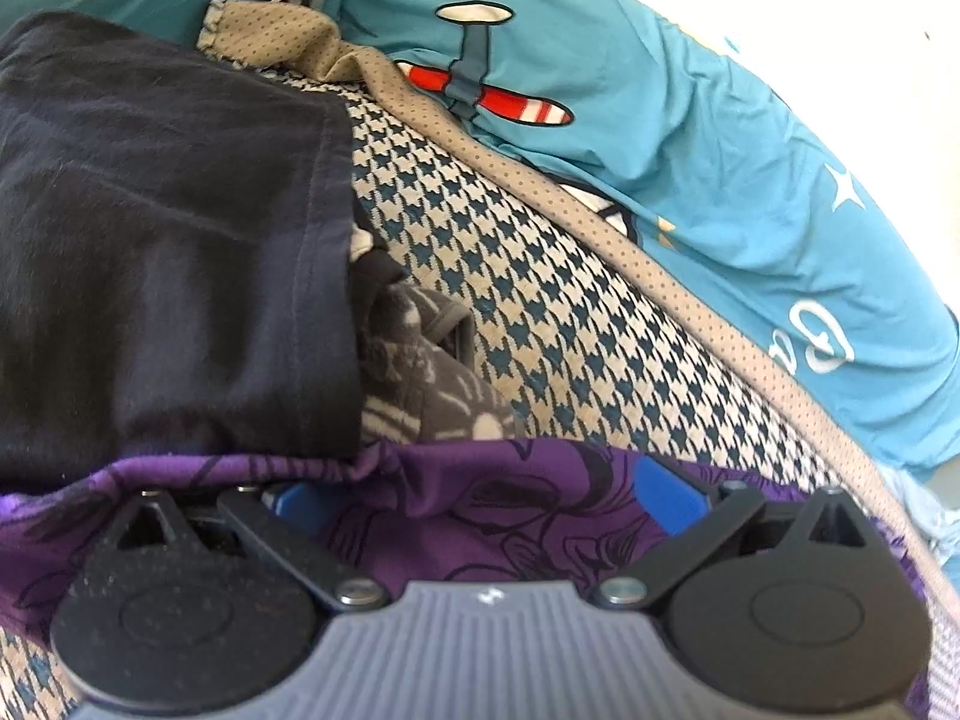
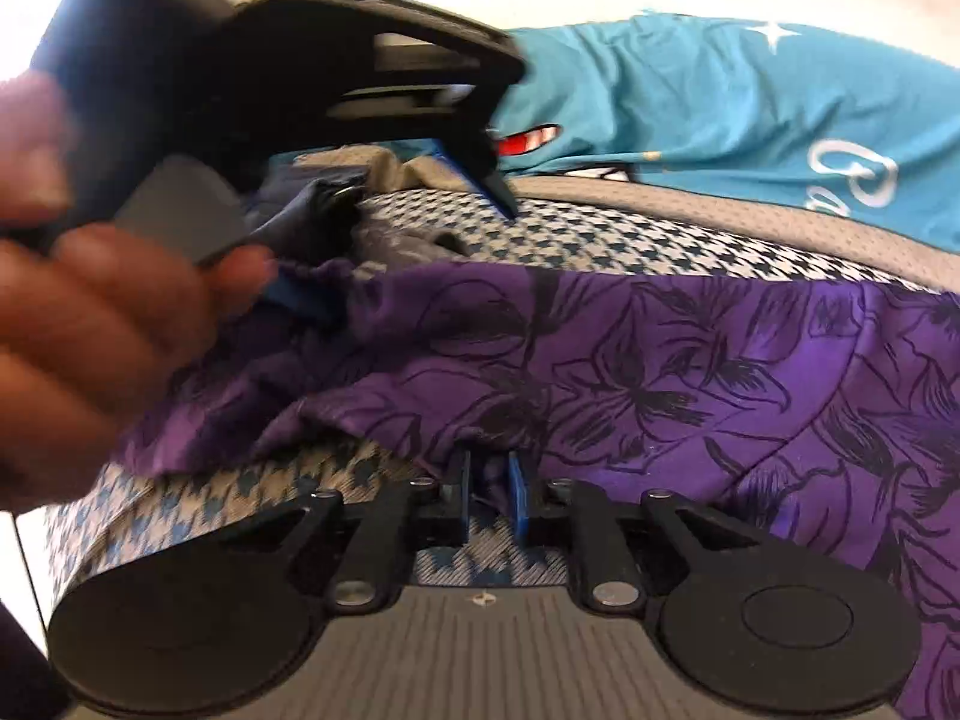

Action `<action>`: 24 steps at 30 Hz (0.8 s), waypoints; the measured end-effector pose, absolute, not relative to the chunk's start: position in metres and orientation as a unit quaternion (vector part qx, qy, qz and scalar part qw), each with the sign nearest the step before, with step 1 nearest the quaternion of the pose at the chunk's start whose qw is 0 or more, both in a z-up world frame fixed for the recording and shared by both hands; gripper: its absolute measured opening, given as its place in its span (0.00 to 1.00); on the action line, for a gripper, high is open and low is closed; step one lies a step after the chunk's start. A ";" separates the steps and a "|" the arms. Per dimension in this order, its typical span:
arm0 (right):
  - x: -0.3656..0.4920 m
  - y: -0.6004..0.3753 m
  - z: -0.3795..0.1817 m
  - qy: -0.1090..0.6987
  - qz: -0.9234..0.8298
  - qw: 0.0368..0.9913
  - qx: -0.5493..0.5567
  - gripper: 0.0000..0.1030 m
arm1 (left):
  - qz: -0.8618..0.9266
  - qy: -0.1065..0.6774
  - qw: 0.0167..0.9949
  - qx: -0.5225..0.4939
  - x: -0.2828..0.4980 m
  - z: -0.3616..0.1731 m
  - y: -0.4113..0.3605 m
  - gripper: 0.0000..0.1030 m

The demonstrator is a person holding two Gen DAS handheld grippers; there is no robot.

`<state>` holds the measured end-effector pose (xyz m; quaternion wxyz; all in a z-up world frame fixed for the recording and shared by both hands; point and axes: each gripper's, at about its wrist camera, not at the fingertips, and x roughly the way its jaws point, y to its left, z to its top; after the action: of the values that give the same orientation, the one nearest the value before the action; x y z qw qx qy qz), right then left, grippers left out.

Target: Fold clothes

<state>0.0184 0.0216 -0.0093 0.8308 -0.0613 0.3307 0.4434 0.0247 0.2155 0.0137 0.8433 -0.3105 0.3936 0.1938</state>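
Observation:
A purple garment with dark flower outlines [image 2: 660, 390] lies spread over a houndstooth cushion [image 2: 600, 234]. My right gripper [image 2: 489, 498] sits at its near hem, fingers a narrow gap apart with a fold of the purple cloth between them, not clearly pinched. In the right wrist view a hand [image 2: 90, 312] holds my left gripper [image 2: 402, 249] over the garment's far left edge, its jaws spread wide. In the left wrist view the left gripper [image 1: 480, 498] is open, its blue pads [image 1: 666, 492] far apart and the purple garment [image 1: 450, 480] lying across between them.
A folded black garment [image 1: 168, 210] lies at the left on the cushion [image 1: 540, 300], with a grey patterned piece [image 1: 432, 384] tucked beside it. A teal cloth with an aeroplane print [image 1: 660, 120] runs along the far side, behind the cushion's tan dotted trim [image 1: 540, 180].

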 end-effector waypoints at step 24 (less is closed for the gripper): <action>0.033 -0.167 0.037 0.331 0.319 0.886 -0.064 0.16 | 0.105 0.394 0.895 -0.180 0.069 0.033 0.078 1.00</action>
<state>0.0328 -0.1666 0.0374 0.8856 -0.0639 0.3314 0.3191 0.0694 0.0776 0.0327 0.8951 -0.1805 0.3938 0.1054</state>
